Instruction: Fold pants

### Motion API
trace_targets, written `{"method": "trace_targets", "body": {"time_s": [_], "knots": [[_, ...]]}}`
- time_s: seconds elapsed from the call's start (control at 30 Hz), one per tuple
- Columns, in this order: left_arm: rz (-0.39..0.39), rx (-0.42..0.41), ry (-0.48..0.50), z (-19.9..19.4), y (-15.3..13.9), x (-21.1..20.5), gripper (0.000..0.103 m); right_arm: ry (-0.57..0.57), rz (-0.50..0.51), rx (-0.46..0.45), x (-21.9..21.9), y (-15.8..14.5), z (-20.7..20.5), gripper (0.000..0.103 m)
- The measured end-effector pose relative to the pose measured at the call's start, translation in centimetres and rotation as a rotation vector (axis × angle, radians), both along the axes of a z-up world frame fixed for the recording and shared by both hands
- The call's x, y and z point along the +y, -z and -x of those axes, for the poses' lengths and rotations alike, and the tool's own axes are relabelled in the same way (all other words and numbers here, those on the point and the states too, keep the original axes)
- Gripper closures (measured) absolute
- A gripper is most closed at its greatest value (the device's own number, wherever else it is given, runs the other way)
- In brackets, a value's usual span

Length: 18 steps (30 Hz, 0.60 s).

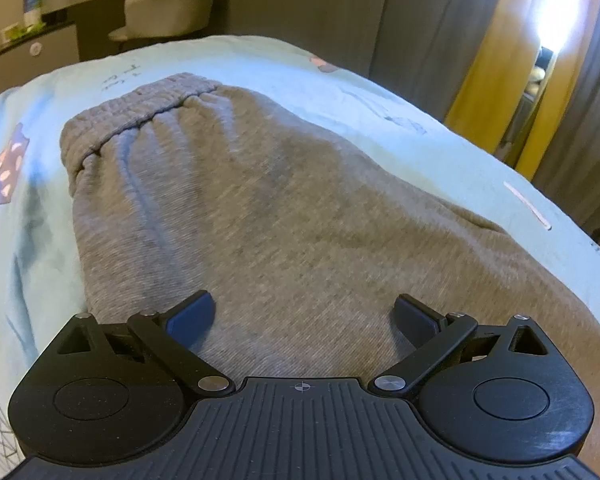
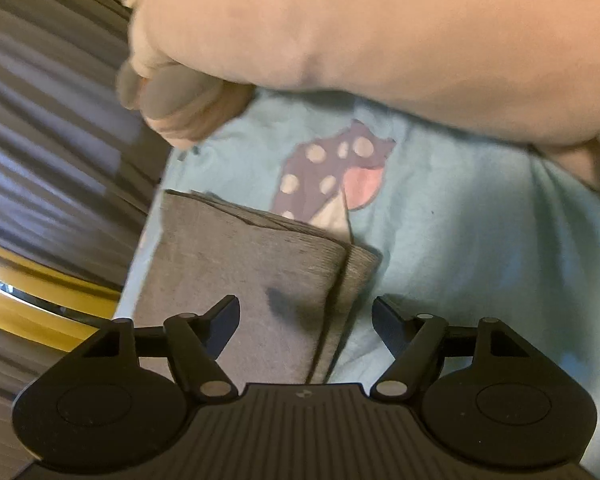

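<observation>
Both spread: left gripper [image 1: 304, 312], right gripper [image 2: 306, 316] empty above grey pants [image 1: 260, 208].

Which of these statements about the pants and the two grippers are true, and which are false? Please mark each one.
1. The left gripper is open. True.
2. The right gripper is shut on the pants. False: it is open and holds nothing.
3. The pants are grey. True.
4. The pants lie on a red bedsheet. False: the bedsheet is light blue.
5. The elastic waistband shows in the left wrist view. True.
</observation>
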<state>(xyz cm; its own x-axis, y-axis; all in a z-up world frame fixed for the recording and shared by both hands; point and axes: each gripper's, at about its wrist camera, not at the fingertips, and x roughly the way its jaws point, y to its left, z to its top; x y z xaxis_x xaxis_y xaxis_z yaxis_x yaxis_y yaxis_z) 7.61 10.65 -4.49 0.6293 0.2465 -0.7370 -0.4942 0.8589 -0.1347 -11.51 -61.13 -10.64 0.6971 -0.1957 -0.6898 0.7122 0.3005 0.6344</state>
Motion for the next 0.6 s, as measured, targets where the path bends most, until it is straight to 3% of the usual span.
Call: {"method": "trace_targets", "body": {"time_s": [0.07, 0.13, 0.17, 0.2, 0.23, 0.37, 0.5, 0.6], "knots": [[-0.011, 0.006, 0.001, 0.0, 0.0, -0.2, 0.002, 0.003, 0.013, -0.005, -0.4, 0.0, -0.2, 0.038], [-0.022, 0.01, 0.004, 0.0, 0.0, -0.4, 0.002, -0.016, 0.028, -0.009, -0.6, -0.3, -0.4, 0.051], [-0.024, 0.011, 0.005, 0.0, -0.1, -0.4, 0.002, -0.026, 0.032, -0.004, -0.7, -0.3, -0.6, 0.061], [-0.024, 0.013, 0.006, 0.1, -0.1, -0.5, 0.002, -0.042, 0.045, -0.002, -0.7, -0.5, -0.8, 0.088], [-0.021, 0.012, 0.009, 0.2, -0.2, -0.5, 0.002, -0.059, 0.066, -0.002, -0.5, -0.7, -0.9, 0.094], [-0.02, 0.008, 0.017, 1.2, -0.7, -1.1, 0.002, -0.146, 0.157, -0.039, 0.6, -2.1, -1.4, 0.088], [-0.042, 0.025, 0.076, 1.8, -1.1, -2.4, 0.002, -0.154, 0.133, -0.004, 0.3, -1.7, -2.6, 0.068], [-0.055, 0.032, 0.114, 2.2, -1.3, -3.1, 0.002, -0.138, 0.118, 0.019, 0.2, -1.2, -3.4, 0.072]]}}
